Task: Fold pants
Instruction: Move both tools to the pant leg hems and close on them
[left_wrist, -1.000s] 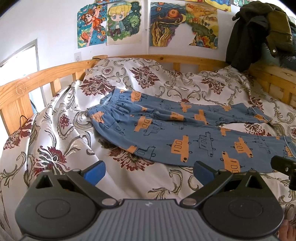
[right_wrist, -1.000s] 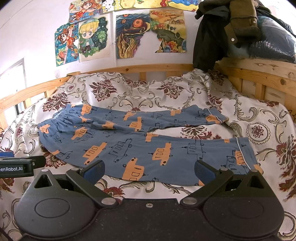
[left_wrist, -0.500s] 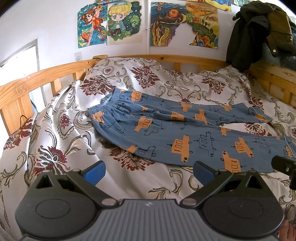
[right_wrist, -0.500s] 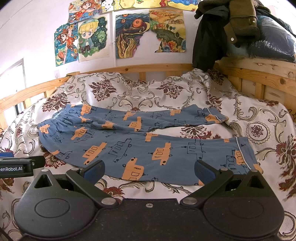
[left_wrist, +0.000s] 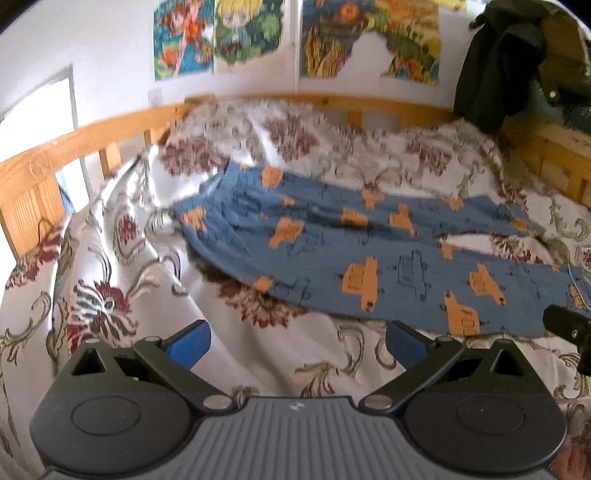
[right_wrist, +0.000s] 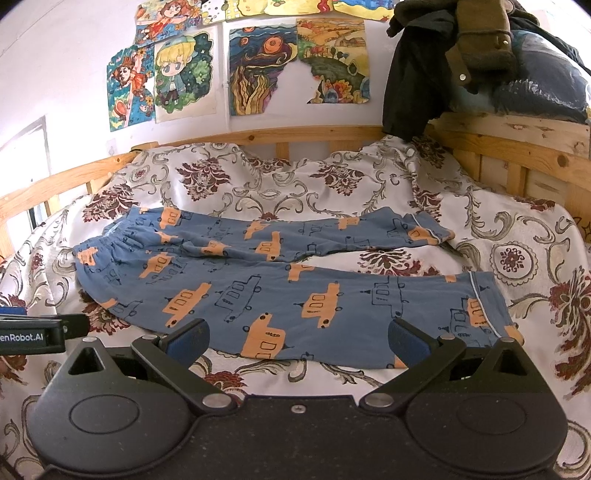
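The blue pants (right_wrist: 280, 288) with orange car prints are spread flat across the bed, lying on a white floral bedspread (right_wrist: 332, 184). The waistband is off to the left and both legs run out to the right, with a gap of bedspread showing between the two cuffs. The left gripper (left_wrist: 297, 341) sits over bare bedspread just short of the pants' near edge, fingers spread wide with nothing between them. That view is pretty blurry, fwiw. The right gripper (right_wrist: 298, 341) is also wide open and empty, sitting right at the near hem of the closer leg, and its right blue pad overlaps the cuff area in the picture, though contact is hard to tell. A wooden bed rail (right_wrist: 314, 134) runs behind, drawings (right_wrist: 295, 66) are taped on the wall, and a dark jacket (right_wrist: 417, 85) hangs at the right corner.
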